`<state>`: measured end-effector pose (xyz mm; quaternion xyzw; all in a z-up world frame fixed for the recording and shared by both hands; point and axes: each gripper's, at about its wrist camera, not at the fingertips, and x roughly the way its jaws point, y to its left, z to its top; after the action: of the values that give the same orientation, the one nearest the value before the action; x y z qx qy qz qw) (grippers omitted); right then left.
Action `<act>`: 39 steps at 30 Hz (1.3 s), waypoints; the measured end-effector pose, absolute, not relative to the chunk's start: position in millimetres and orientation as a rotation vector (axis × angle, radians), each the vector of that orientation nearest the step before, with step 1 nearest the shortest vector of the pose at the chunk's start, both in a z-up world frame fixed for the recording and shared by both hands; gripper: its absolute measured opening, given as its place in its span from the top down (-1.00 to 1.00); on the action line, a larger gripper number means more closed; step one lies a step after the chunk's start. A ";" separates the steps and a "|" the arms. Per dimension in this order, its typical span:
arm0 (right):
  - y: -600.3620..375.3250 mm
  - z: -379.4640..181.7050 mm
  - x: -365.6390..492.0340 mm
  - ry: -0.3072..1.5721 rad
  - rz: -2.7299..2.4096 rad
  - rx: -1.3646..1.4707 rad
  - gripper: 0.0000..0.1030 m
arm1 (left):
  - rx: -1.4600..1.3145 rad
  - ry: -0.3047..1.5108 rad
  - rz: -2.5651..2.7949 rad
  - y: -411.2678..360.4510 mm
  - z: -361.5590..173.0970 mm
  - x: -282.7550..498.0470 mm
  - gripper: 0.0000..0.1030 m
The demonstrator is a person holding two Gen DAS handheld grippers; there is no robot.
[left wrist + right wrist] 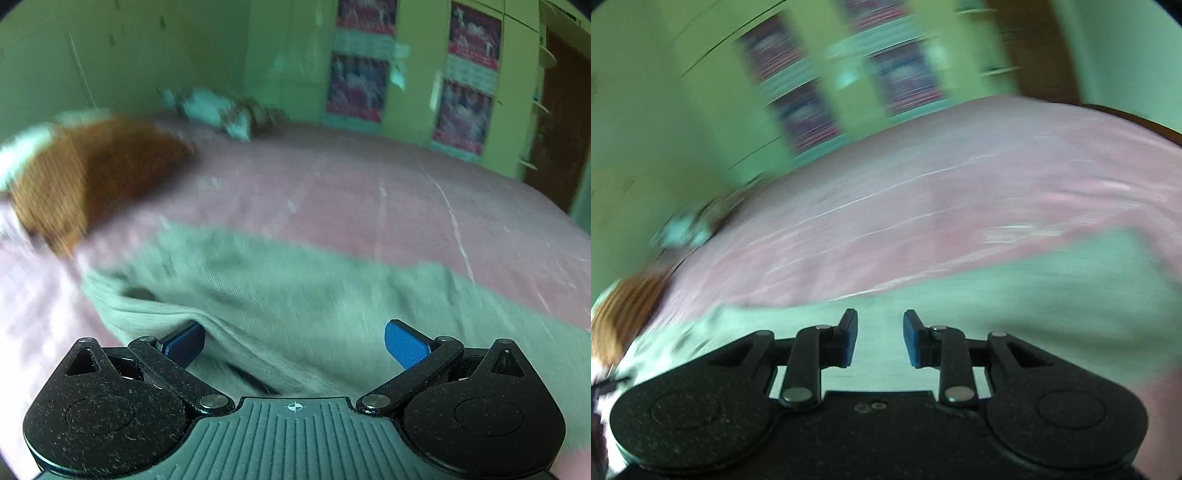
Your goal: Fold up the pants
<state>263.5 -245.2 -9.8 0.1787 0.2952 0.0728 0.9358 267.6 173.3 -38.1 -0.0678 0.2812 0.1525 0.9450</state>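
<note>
Left hand-held gripper (293, 341) jaws spread wide, nothing pinched; pale green pants (280, 291) lie bunched just under and past its blue pads (404, 343) on the pink bedsheet (369, 199). Right hand-held gripper (880, 338) jaws parted with a narrow gap, empty, above the same pants (1015, 295); that view is heavily blurred. Brown pillow (92, 177) at the left of the bed. Farther off, a crumpled cloth heap (221, 110) by the green wall, posters (356, 86) on cupboard doors.
</note>
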 end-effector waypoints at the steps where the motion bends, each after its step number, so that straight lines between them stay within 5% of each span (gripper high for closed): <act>1: -228.9 -10.5 274.1 0.621 0.182 0.367 0.59 | -0.120 0.555 0.323 171.5 -32.3 266.9 -1.00; 8: -179.0 -22.1 287.4 0.685 0.270 0.346 0.58 | -0.192 0.403 0.361 188.1 -10.4 239.0 -1.00; 15: -207.7 -41.6 275.9 0.712 0.157 0.369 0.58 | -0.085 0.588 -0.046 104.9 -54.4 334.5 -1.00; 19: -240.5 -49.1 274.5 0.743 0.012 0.323 0.60 | 0.039 0.766 0.077 119.5 -103.9 377.9 -1.00; 25: -276.6 -42.6 268.5 0.708 -0.091 0.289 0.58 | -0.062 0.752 0.240 162.4 -78.8 375.1 -1.00; 31: -271.9 -33.2 285.7 0.639 -0.020 0.248 0.51 | -0.168 0.655 -0.085 95.9 -52.0 397.0 -1.00; 39: -302.4 -51.7 320.4 0.762 -0.154 0.108 0.79 | -0.019 0.744 -0.156 56.0 -97.2 432.4 -1.00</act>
<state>320.4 -302.4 -51.7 0.0525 0.3713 -0.0750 0.9240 432.4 56.0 -97.2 -0.0092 0.3633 -0.0764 0.9285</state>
